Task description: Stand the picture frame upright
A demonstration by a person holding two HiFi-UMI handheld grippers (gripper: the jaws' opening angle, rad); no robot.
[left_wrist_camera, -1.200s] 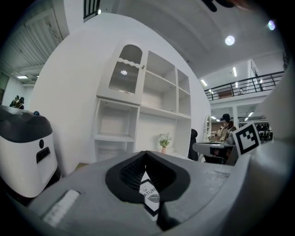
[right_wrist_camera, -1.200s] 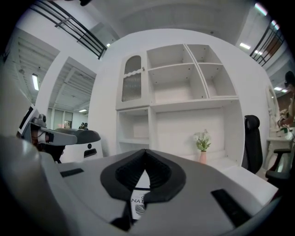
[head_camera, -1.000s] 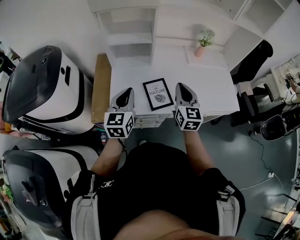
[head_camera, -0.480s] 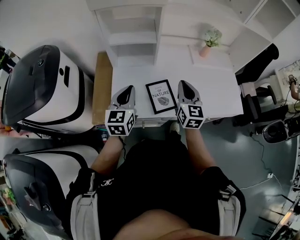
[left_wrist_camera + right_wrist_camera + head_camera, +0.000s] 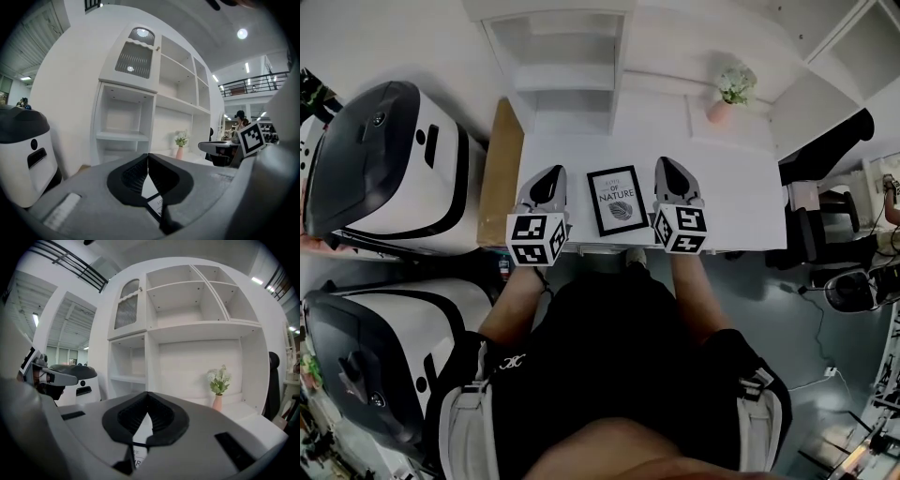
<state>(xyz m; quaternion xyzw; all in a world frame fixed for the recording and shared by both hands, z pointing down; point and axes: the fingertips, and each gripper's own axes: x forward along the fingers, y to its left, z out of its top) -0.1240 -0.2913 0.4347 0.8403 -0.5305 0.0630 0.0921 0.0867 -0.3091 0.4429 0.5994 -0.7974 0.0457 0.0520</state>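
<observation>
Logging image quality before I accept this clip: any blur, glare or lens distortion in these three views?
Head view: strong fisheye bowing of the shelf unit, yet sharp, with the picture frame print legible. Left gripper view: dark round vignette, and a ceiling lamp shows as a blown-out spot. Right gripper view: same vignette, even light, flower vase clear.

Head camera looking steeply down over table's (image 5: 741, 192) near edge; both gripper cameras riding low, facing shelf unit (image 5: 123, 117), sharing flower vase (image 5: 217, 402).
</observation>
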